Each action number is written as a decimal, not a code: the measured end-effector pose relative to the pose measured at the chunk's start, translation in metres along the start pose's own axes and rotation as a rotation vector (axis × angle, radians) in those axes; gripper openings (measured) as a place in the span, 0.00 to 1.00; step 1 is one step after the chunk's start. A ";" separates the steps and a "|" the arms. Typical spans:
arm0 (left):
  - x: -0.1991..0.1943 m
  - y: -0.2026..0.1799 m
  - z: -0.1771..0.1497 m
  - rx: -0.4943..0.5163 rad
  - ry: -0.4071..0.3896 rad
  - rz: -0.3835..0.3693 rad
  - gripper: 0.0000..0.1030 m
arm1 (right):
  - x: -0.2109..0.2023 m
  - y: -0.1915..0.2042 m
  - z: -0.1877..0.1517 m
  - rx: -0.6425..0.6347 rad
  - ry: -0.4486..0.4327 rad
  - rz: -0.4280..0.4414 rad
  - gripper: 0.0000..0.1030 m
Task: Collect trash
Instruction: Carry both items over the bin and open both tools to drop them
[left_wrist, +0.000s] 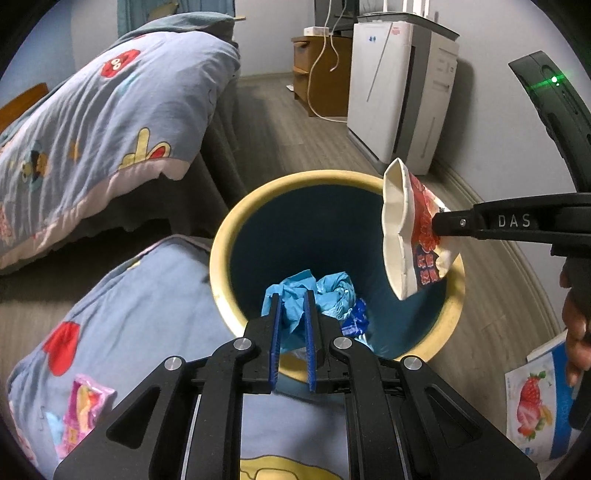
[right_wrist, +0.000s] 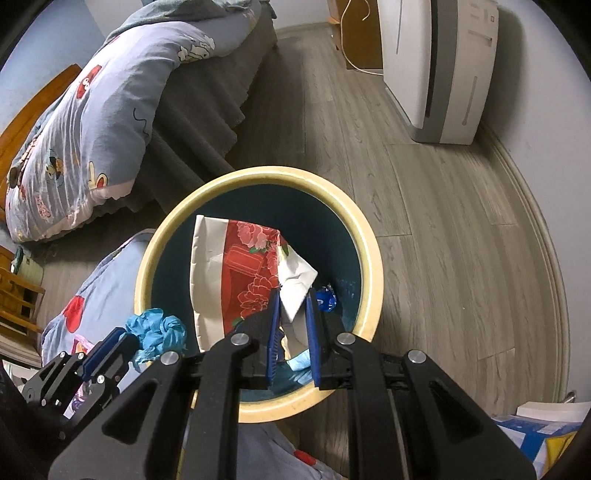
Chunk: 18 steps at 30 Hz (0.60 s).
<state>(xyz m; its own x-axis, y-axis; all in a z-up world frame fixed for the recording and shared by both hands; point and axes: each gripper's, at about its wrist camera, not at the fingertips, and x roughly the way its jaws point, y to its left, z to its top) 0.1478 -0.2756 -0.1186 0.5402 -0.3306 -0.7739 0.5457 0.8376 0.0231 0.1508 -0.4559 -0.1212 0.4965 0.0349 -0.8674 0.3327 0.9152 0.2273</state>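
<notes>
Left claw (left_wrist: 292, 295) is clamped on a crumpled blue wad (left_wrist: 295, 306), hanging just over the near rim of the bin (left_wrist: 221, 236). Right claw (right_wrist: 293, 295) is pinching a corner of the red-and-white snack bag (right_wrist: 236, 273), dangling right above the bin's mouth. A blue wrapper (right_wrist: 327, 299) sits down inside the bin. The bed (left_wrist: 110, 110) is just beyond the bin.

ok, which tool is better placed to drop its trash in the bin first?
Right: its red-and-white bag hangs inside the bin rim. The left holds blue wad at the rim's edge.
</notes>
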 end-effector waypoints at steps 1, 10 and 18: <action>-0.001 0.001 0.000 -0.004 -0.003 0.000 0.12 | -0.001 0.000 0.000 0.001 -0.003 0.000 0.16; -0.007 0.001 0.001 0.002 -0.017 0.014 0.30 | -0.007 0.004 0.004 0.009 -0.024 0.001 0.33; -0.019 0.007 0.004 -0.007 -0.060 0.049 0.69 | -0.012 0.004 0.006 0.031 -0.043 -0.006 0.55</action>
<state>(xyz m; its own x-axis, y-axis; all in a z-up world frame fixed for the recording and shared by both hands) 0.1438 -0.2647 -0.1015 0.6040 -0.3146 -0.7323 0.5134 0.8563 0.0556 0.1510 -0.4548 -0.1068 0.5284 0.0119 -0.8489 0.3601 0.9024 0.2368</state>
